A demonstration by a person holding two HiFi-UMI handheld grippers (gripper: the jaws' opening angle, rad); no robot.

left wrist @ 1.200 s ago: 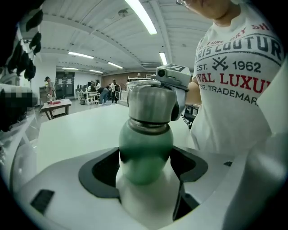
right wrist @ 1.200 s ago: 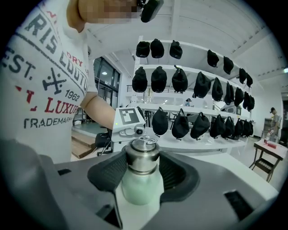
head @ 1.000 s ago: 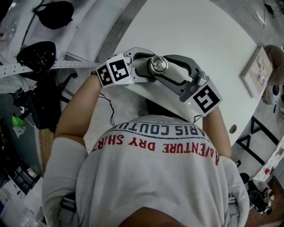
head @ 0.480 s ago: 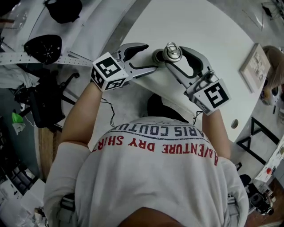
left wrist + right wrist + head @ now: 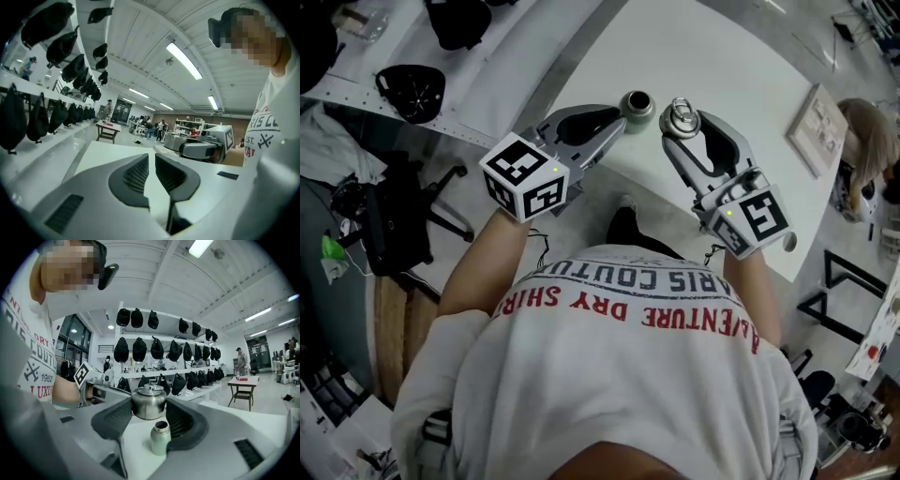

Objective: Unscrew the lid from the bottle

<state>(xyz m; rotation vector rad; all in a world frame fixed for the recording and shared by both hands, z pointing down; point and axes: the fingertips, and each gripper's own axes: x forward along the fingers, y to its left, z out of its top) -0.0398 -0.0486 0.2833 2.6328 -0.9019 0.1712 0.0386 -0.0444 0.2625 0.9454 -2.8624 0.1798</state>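
A pale green bottle (image 5: 636, 105) (image 5: 160, 437) stands upright on the white table (image 5: 741, 56) with its mouth open. Its steel lid (image 5: 680, 114) (image 5: 148, 401), with a ring on top, hangs a little above and to the right of the bottle. My right gripper (image 5: 680, 120) (image 5: 148, 404) is shut on that lid, pads on both sides. The left gripper (image 5: 617, 117) (image 5: 151, 161) hovers just left of the bottle, apart from it. Its jaws have just been closing and stand almost together with nothing between them.
The table's curved near edge (image 5: 581, 178) runs just under both grippers. A framed picture (image 5: 816, 127) lies at the table's right. Shelves with black bags (image 5: 140, 350) line the wall behind the table. A black chair base (image 5: 394, 225) stands on the floor at left.
Both grippers rose. The left one let go of the bottle, drew back to the left and closed its jaws. The right one carried the lid up and off the bottle, which now stands alone.
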